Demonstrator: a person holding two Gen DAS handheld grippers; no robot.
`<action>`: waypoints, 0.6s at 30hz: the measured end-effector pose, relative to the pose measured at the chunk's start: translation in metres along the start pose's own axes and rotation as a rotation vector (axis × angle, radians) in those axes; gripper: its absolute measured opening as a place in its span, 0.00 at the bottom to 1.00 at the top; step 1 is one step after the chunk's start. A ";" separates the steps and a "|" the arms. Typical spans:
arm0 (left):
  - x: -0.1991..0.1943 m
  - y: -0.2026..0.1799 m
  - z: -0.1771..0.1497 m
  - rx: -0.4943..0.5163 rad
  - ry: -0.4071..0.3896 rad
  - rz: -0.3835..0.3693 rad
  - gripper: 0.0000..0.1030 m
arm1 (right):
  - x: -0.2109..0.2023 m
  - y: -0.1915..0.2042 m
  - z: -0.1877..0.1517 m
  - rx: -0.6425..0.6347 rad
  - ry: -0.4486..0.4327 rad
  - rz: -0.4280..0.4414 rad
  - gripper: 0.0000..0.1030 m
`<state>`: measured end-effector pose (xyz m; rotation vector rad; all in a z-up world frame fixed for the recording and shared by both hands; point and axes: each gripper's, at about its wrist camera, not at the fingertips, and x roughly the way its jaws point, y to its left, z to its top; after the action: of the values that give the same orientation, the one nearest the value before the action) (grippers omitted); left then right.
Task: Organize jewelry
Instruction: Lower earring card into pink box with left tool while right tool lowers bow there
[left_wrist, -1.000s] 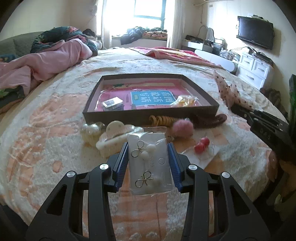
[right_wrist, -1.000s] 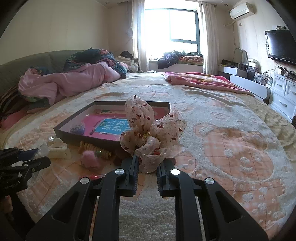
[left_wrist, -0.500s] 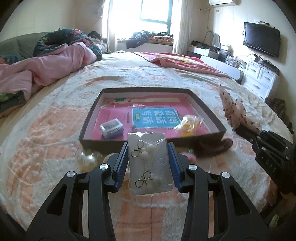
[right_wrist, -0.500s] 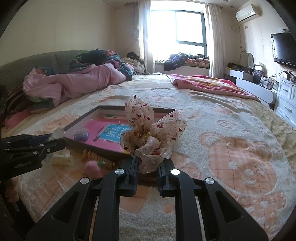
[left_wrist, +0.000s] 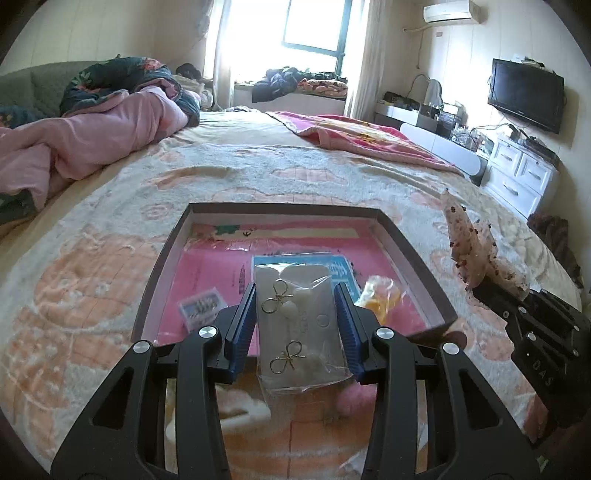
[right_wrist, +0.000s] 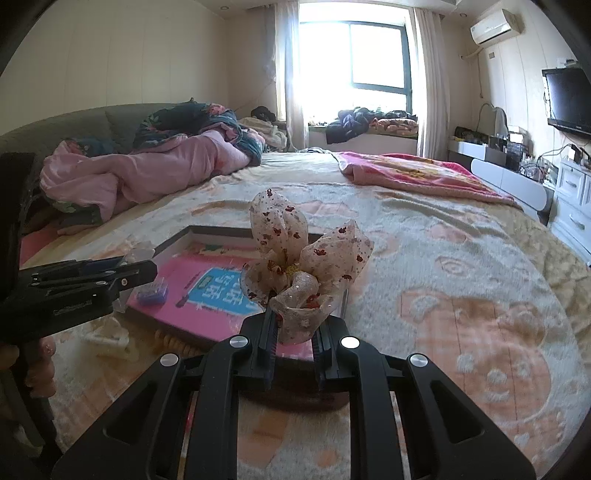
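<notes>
My left gripper (left_wrist: 297, 317) is shut on a clear packet of gold bow earrings (left_wrist: 300, 325) and holds it above the near edge of a dark open box (left_wrist: 162, 254) with a pink lining. My right gripper (right_wrist: 293, 332) is shut on a sheer spotted bow hair tie (right_wrist: 295, 258), held over the box's right near corner (right_wrist: 345, 299); the bow also shows at the right of the left wrist view (left_wrist: 472, 251). In the box lie a small clear case (left_wrist: 201, 306) and a yellow packet (left_wrist: 380, 295).
The box sits on a patterned bedspread (left_wrist: 92, 258). A pink pompom (left_wrist: 352, 398) and a cream hair clip (right_wrist: 110, 339) lie on the bed in front of the box. A pink quilt (left_wrist: 92, 136) is heaped at far left. White drawers (left_wrist: 524, 173) stand at right.
Both grippers have moved forward and up toward the box with their items still held. The earring packet now hangs over the box's near edge, and the bow is closer to the box's right corner.
</notes>
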<state>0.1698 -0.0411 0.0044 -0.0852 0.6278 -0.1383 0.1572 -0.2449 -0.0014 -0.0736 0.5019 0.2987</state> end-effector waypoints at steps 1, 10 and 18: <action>0.002 0.000 0.002 0.001 0.000 0.000 0.32 | 0.002 0.000 0.002 -0.004 -0.001 0.001 0.15; 0.019 -0.007 0.021 0.030 -0.013 0.002 0.32 | 0.026 -0.001 0.027 -0.041 0.022 0.018 0.15; 0.042 -0.007 0.030 0.042 0.023 0.005 0.32 | 0.059 0.000 0.046 -0.072 0.054 0.065 0.16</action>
<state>0.2206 -0.0533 0.0053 -0.0414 0.6481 -0.1474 0.2276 -0.2231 0.0103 -0.1358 0.5482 0.3790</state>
